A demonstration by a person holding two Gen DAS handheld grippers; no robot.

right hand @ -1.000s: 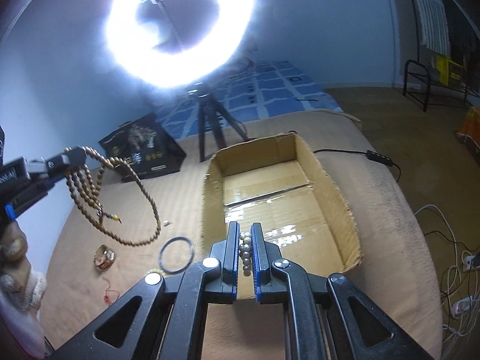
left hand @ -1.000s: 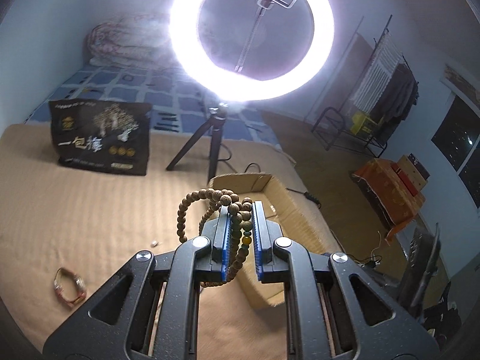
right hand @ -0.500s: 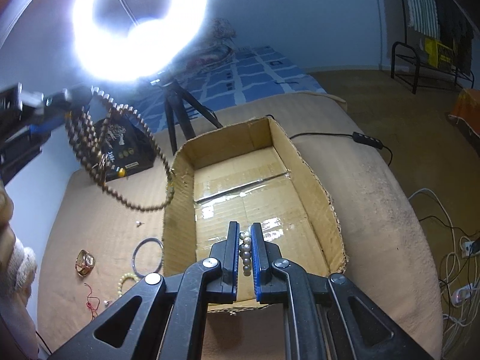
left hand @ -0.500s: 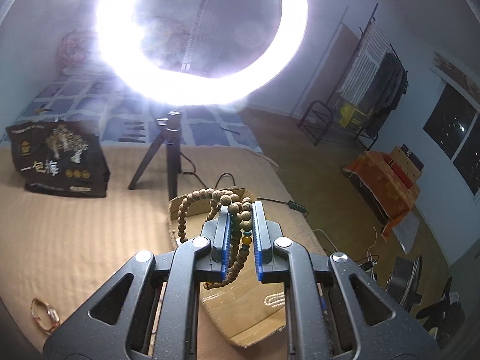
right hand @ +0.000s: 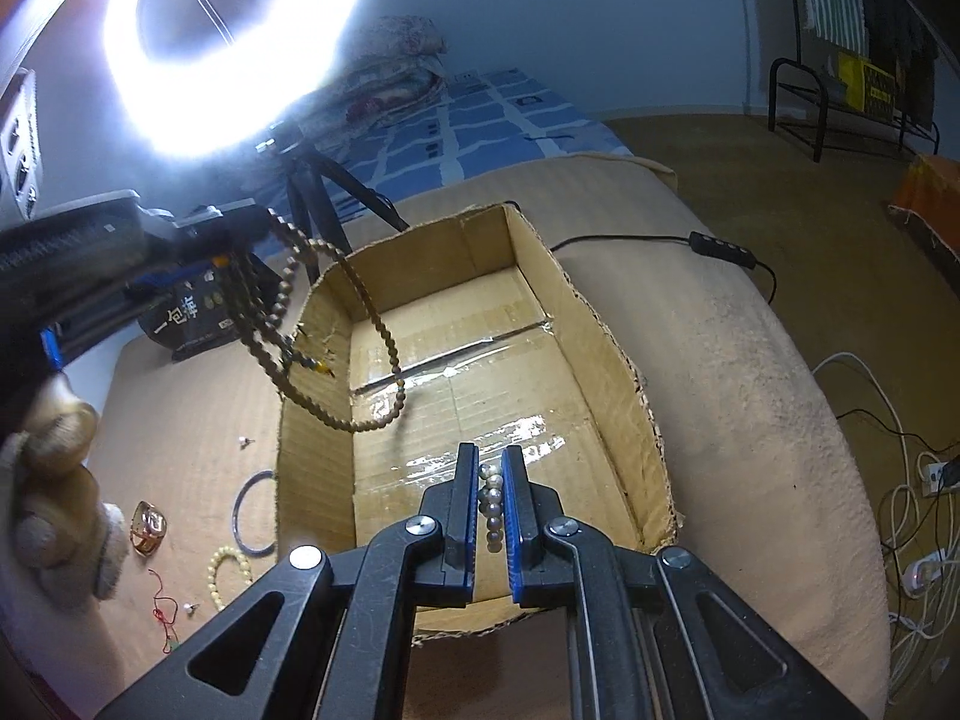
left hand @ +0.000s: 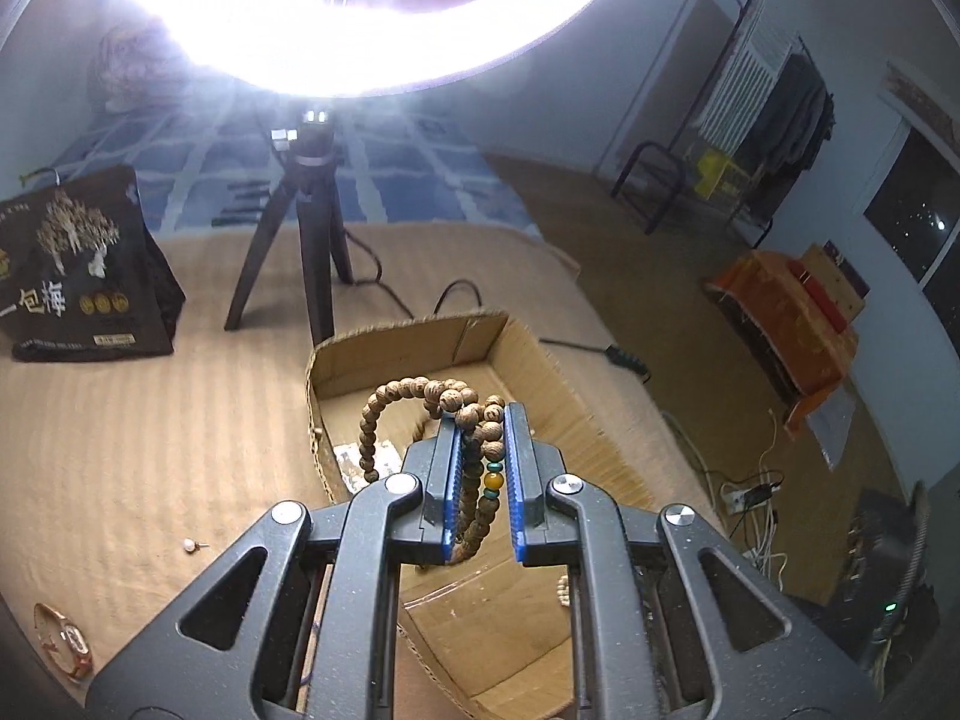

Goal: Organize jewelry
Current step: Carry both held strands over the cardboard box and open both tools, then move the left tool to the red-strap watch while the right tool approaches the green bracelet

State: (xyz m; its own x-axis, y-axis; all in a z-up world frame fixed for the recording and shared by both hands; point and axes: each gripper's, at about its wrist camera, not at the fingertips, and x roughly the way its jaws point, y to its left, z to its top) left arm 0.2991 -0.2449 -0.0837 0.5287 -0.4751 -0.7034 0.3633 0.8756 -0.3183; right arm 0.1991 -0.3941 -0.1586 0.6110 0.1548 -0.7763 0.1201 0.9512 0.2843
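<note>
Left hand-held gripper (left hand: 485,474) is clamping a wooden bead strand (left hand: 414,396); pads are pinching the beads, including a teal and a yellow one. Strand is looping up and out past the fingertips, above the near-left part of the box (left hand: 540,372).

From the right wrist view, that gripper (right hand: 228,234) is sitting over the box's (right hand: 606,360) left wall, a gloved hand (right hand: 54,480) behind it. The strand (right hand: 360,324) is hanging in long loops, the lowest loop dangling inside the box, above the taped floor; can't tell if it's touching the cardboard.

Right hand-held gripper (right hand: 491,504) is clamping a short run of pearls (right hand: 492,498) between blue pads, jaws nearly together. It's pointing down over the box's near end.

Box is open-topped cardboard, sitting on a beige bed cover (right hand: 750,390).

Left of the box, on the cover:
- dark bangle (right hand: 252,516), touching the box's wall
- pale bead bracelet (right hand: 231,573), near the bangle
- gold watch (right hand: 149,528), further left
- red cord (right hand: 163,618), nearer the camera
- small stud (left hand: 193,545), lying apart

Behind the box: ring light (right hand: 234,42) on a tripod (left hand: 300,240), glaring hard. A black bag (left hand: 78,276) is standing left of the tripod.
</note>
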